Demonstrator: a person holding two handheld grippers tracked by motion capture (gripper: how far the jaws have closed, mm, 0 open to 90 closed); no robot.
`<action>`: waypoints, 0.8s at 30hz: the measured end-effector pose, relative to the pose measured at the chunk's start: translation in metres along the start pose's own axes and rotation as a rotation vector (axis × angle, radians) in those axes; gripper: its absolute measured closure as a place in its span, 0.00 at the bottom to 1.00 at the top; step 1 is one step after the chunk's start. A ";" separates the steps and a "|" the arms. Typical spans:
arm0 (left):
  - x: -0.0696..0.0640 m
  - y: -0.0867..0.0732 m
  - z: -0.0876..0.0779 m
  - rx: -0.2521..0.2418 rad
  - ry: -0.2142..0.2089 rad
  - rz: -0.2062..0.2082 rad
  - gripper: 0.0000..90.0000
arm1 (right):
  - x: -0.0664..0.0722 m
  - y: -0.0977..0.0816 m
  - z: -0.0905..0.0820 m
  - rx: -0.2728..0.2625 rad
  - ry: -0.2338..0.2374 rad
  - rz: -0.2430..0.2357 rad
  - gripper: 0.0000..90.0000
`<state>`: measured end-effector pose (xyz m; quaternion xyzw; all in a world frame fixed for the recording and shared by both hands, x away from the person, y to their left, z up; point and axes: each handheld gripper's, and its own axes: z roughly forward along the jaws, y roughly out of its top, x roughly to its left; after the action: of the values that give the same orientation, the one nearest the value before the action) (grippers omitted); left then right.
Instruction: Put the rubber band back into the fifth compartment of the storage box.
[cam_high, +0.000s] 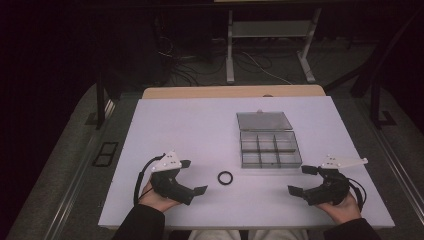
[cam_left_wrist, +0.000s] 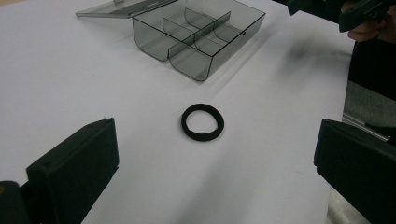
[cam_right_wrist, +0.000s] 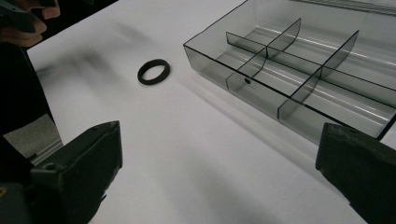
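Observation:
A black ring (cam_high: 225, 177) lies flat on the white table (cam_high: 190, 130), just in front of a smoky clear compartment box (cam_high: 270, 149) whose lid (cam_high: 264, 120) is folded back. The box's compartments look empty. My left gripper (cam_high: 192, 176) rests near the table's front edge, left of the ring, open with nothing between its jaws. In the left gripper view the ring (cam_left_wrist: 202, 122) lies ahead between the jaws, with the box (cam_left_wrist: 198, 32) beyond. My right gripper (cam_high: 301, 179) sits open at the front right. Its view has the ring (cam_right_wrist: 153, 71) far left and the box (cam_right_wrist: 299, 70) to the right.
The white board lies on a wooden tabletop (cam_high: 232, 92) that shows at the far edge. Table legs and cables (cam_high: 230, 65) stand on the dark floor beyond. Wide bare surface spreads over the left and far parts of the board.

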<state>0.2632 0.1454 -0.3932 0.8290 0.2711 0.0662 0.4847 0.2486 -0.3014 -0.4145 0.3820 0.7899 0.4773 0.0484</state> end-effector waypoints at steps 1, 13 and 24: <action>0.000 0.001 0.001 0.006 -0.001 0.004 0.00 | 0.000 0.000 0.000 0.001 0.000 0.000 0.00; -0.001 0.015 0.010 0.056 -0.023 0.035 0.00 | 0.000 0.000 0.000 0.001 0.000 -0.003 0.00; -0.002 0.023 0.018 0.102 -0.045 0.060 0.00 | 0.000 0.000 0.001 0.002 0.000 -0.006 0.00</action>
<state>0.2768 0.1211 -0.3833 0.8618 0.2380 0.0482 0.4453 0.2483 -0.3007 -0.4150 0.3796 0.7915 0.4764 0.0495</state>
